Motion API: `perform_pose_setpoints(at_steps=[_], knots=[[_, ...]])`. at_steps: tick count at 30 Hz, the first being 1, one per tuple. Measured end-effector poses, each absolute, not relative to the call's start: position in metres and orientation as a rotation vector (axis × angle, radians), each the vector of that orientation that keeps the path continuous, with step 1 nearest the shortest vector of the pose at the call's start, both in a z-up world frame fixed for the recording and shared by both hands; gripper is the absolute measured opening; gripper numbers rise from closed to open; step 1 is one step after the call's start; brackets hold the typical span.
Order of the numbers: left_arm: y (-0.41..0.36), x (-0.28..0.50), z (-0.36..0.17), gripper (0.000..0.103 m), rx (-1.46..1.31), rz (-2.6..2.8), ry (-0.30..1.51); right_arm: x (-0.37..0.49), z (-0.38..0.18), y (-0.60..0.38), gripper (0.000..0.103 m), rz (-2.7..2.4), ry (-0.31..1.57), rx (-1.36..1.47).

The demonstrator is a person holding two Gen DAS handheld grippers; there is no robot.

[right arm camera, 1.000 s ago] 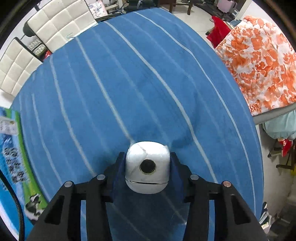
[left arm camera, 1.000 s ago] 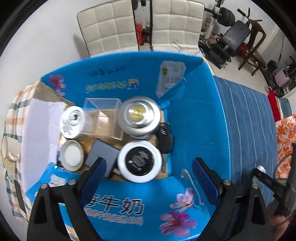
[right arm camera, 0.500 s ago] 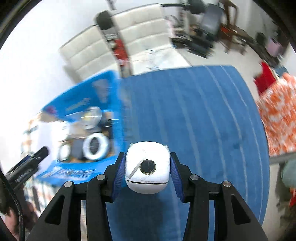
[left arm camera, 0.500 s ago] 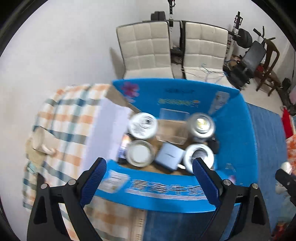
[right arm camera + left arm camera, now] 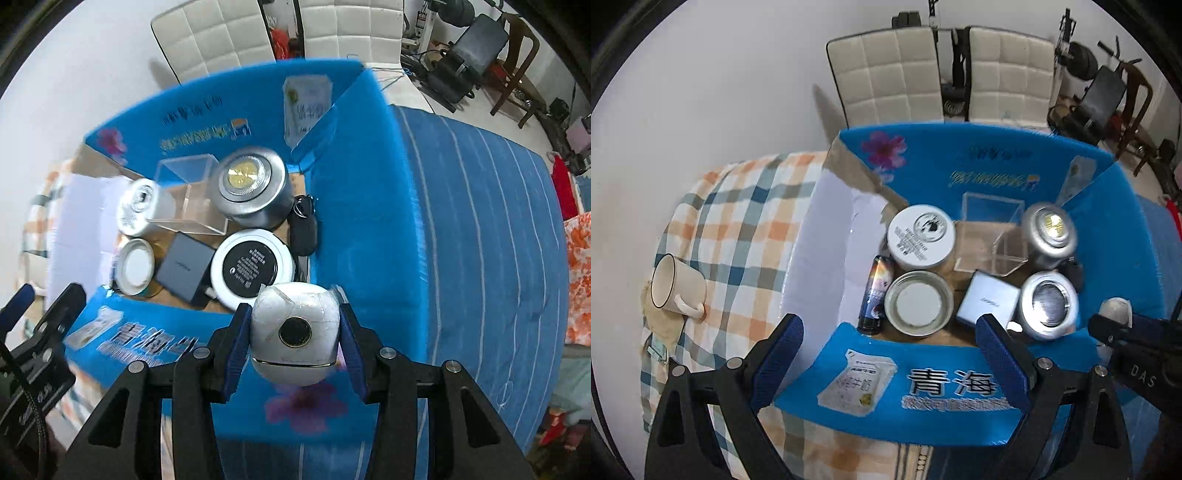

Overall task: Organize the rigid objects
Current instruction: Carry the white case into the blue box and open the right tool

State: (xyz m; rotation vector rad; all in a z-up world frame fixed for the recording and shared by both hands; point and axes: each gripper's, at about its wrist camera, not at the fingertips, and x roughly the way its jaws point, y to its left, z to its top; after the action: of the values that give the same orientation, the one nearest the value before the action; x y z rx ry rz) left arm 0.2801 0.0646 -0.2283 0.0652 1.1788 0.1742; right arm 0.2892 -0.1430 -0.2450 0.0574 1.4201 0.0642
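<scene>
My right gripper (image 5: 293,314) is shut on a white rounded device (image 5: 295,332) with a dark round lens. It hangs over the near edge of the open blue carton (image 5: 362,206). Inside lie a silver tin (image 5: 251,184), a white tin with a black label (image 5: 251,267), a grey flat box (image 5: 184,264), a clear acrylic box (image 5: 188,199), a white jar (image 5: 142,206) and a black key fob (image 5: 304,229). My left gripper (image 5: 890,354) stands open and empty above the carton's near wall (image 5: 923,391). The right gripper's tip with the white device (image 5: 1115,308) shows at that view's right edge.
A cream mug (image 5: 674,288) lies on its side on a checked cloth (image 5: 746,221) left of the carton. A blue striped cloth (image 5: 480,221) covers the surface to the right. Two white padded chairs (image 5: 886,74) stand behind, with gym gear (image 5: 1104,96) at the far right.
My right gripper carried the white device from over the blue striped cloth to the carton's near edge. My left gripper drew back and left from the carton, bringing the mug and checked cloth into view.
</scene>
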Motion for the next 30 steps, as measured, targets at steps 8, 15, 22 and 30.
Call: perform_pose_setpoints(at_steps=[8, 15, 22, 30], knots=[[0.070, 0.299, -0.246, 0.096, 0.054, 0.142, 1.236, 0.306, -0.280, -0.130, 0.049, 0.005, 1.495, 0.019], [0.070, 0.311, -0.255, 0.096, 0.049, 0.110, 1.270, 0.317, -0.294, -0.129, 0.049, -0.020, 1.532, 0.025], [0.074, 0.312, -0.257, 0.096, 0.005, 0.103, 1.293, 0.331, -0.298, -0.133, 0.050, -0.015, 1.584, 0.022], [0.071, 0.306, -0.240, 0.095, 0.022, 0.106, 1.267, 0.321, -0.276, -0.121, 0.073, -0.003, 1.548, 0.006]])
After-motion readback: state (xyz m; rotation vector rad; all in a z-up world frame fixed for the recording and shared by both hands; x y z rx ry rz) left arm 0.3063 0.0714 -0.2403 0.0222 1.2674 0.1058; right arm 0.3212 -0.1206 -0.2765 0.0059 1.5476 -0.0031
